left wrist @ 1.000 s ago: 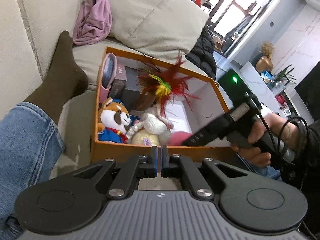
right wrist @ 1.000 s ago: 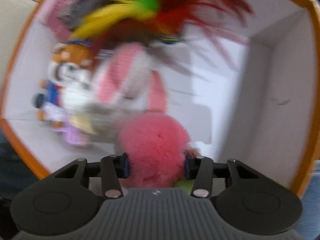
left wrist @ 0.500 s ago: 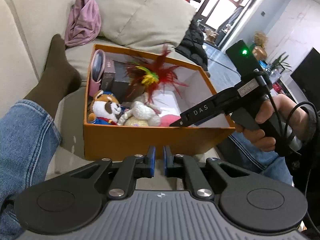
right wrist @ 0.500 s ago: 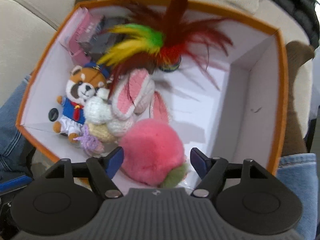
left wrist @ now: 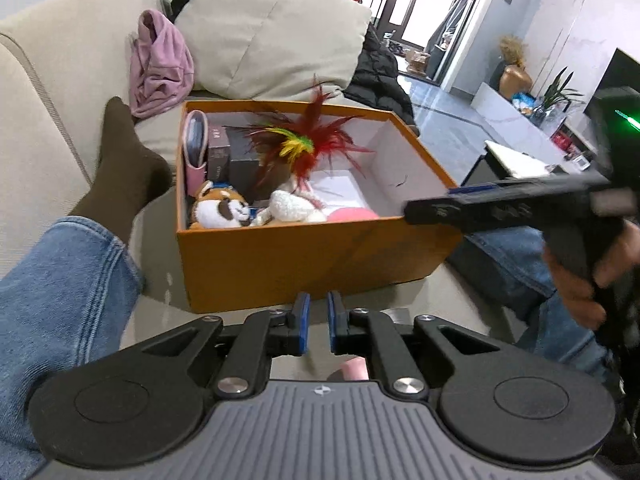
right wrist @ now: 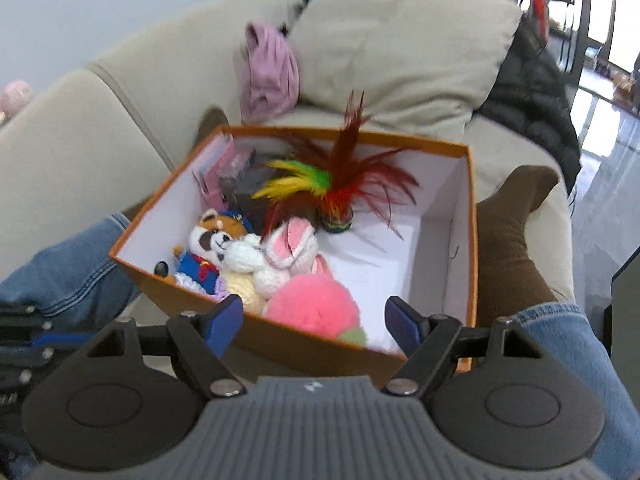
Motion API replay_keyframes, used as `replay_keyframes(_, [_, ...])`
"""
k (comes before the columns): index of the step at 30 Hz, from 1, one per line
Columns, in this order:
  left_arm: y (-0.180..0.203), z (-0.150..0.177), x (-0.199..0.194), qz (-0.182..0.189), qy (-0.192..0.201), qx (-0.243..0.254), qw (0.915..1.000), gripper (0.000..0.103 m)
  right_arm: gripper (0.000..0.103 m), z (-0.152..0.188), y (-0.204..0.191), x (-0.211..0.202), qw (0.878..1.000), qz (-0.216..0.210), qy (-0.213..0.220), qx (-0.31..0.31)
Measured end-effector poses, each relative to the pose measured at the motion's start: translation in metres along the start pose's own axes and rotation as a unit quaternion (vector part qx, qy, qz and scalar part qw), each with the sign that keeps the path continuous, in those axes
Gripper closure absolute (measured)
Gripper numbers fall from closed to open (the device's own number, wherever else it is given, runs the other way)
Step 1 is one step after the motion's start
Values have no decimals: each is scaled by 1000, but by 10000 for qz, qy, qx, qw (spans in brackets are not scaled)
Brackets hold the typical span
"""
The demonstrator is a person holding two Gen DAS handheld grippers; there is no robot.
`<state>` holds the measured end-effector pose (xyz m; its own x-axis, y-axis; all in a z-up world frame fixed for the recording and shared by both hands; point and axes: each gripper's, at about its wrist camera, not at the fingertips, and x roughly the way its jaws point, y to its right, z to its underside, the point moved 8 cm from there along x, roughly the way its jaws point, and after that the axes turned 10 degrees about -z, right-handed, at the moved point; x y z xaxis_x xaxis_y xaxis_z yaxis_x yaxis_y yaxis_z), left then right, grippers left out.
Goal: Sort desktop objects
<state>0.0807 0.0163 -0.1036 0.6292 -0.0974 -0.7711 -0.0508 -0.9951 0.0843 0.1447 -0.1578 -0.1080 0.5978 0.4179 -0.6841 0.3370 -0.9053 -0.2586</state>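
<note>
An orange box (left wrist: 304, 264) (right wrist: 280, 344) holds a pink plush ball (right wrist: 316, 304) (left wrist: 352, 213), a feather shuttlecock (right wrist: 336, 200) (left wrist: 304, 148), a red panda plush (right wrist: 216, 236) (left wrist: 220, 212), a white bunny plush (right wrist: 276, 256) and dark boxes (left wrist: 240, 160). My right gripper (right wrist: 314, 312) (left wrist: 424, 210) hovers above the box's near right corner. Its jaws are opening wide with nothing held; the ball lies below in the box. My left gripper (left wrist: 317, 320) sits in front of the box, jaws opening slightly with nothing between them. A pink object (left wrist: 354, 368) peeks out beneath it.
The box stands on a grey surface (left wrist: 160, 280) between a person's legs in jeans (left wrist: 60, 300) and brown socks (left wrist: 120, 168) (right wrist: 508, 232). Behind are a beige sofa (left wrist: 32, 100), a cushion (left wrist: 272, 32), a pink cloth (left wrist: 160, 64) and a black jacket (left wrist: 380, 80).
The right gripper let go of the pink ball, opened wide and pulled up and back out of the box. The left gripper backed away from the box and its jaws parted a little.
</note>
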Motion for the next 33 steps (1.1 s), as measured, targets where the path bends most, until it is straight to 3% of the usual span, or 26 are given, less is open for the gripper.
replay_keyframes(3, [0, 9, 2, -50, -4, 56, 10000, 89, 24, 23, -3, -10, 9992, 75, 402, 27])
replay_keyframes(6, [2, 21, 7, 27, -220, 141, 9997, 89, 24, 54, -6, -14, 9984, 36, 505, 240])
replay_keyframes(10, [9, 41, 13, 205, -543, 183, 9981, 89, 24, 96, -8, -5, 9987, -21, 34, 503])
replay_keyframes(14, [16, 56, 18, 210, -756, 189, 9967, 89, 26, 123, 4, 8, 9949, 273, -511, 831])
replay_keyframes(17, [18, 64, 21, 183, -902, 186, 9956, 89, 34, 134, 12, 12, 9908, 416, -700, 1078])
replay_keyframes(24, [12, 73, 22, 191, -996, -60, 9948, 87, 35, 145, 13, 14, 9864, 256, -804, 1407])
replay_keyframes(33, [24, 82, 34, 399, -1221, -68, 9917, 77, 39, 157, 17, 15, 9823, 118, -898, 1641])
